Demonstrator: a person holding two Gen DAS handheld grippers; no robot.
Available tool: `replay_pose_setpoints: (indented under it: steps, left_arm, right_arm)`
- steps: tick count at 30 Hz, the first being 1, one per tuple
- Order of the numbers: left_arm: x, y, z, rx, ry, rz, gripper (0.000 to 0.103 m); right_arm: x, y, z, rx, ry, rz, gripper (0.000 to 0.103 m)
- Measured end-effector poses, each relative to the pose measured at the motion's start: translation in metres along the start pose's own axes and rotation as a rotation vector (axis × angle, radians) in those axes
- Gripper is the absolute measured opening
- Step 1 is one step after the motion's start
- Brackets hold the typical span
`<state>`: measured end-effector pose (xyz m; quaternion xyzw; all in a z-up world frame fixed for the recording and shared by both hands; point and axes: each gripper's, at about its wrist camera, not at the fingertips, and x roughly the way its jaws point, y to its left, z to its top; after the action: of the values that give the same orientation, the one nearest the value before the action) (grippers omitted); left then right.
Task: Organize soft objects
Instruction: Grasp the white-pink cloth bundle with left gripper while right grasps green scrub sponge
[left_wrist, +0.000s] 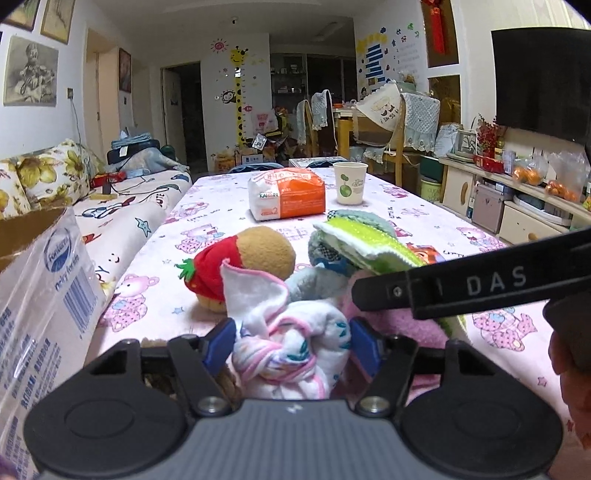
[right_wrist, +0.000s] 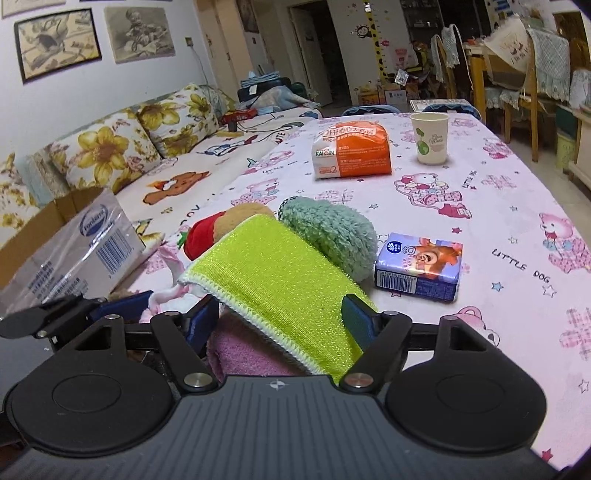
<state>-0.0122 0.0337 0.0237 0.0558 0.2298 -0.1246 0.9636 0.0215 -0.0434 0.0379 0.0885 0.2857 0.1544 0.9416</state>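
A pile of soft things lies on the pink bear-print tablecloth (left_wrist: 207, 229). My left gripper (left_wrist: 291, 345) has its blue pads against both sides of a bunched white cloth with pink trim (left_wrist: 291, 332). My right gripper (right_wrist: 280, 315) is open, and a flat lime-green cloth (right_wrist: 277, 266) lies between its pads over a pink towel (right_wrist: 243, 350). Its black finger (left_wrist: 480, 284) crosses the left wrist view. Behind the pile are a red and brown plush (left_wrist: 243, 266), a grey-blue plush (left_wrist: 314, 280) and a teal fluffy cloth (right_wrist: 328, 236).
A cardboard box wrapped in printed plastic (left_wrist: 44, 277) stands at the left table edge. A small tissue pack (right_wrist: 419, 266) lies right of the pile. Further back are an orange tissue pack (left_wrist: 286, 194) and a paper cup (left_wrist: 350, 182). A sofa (right_wrist: 147, 155) runs along the left.
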Motion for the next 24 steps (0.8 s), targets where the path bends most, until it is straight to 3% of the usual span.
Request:
replay_pose_setpoints:
  steps: [4, 8, 16, 18, 24]
  left_arm:
    - [0.001, -0.002, -0.001, -0.004, 0.004, 0.001, 0.064]
    - [0.0, -0.004, 0.0, 0.002, 0.005, 0.014, 0.061]
    - [-0.004, 0.0, 0.001, -0.02, 0.003, 0.017, 0.058]
    - [-0.005, 0.003, 0.001, -0.031, 0.004, 0.016, 0.057]
    - [-0.011, 0.007, 0.001, -0.054, 0.003, 0.018, 0.056]
  right_arm:
    - [0.001, 0.006, -0.003, -0.029, -0.013, -0.015, 0.102]
    - [0.004, 0.006, -0.003, -0.003, -0.025, -0.022, 0.103]
    - [0.001, 0.005, -0.001, -0.013, -0.075, -0.045, 0.071]
    - [-0.002, 0.005, -0.001, -0.02, -0.088, -0.044, 0.058]
    - [-0.007, 0.003, 0.0, -0.025, -0.102, -0.055, 0.046]
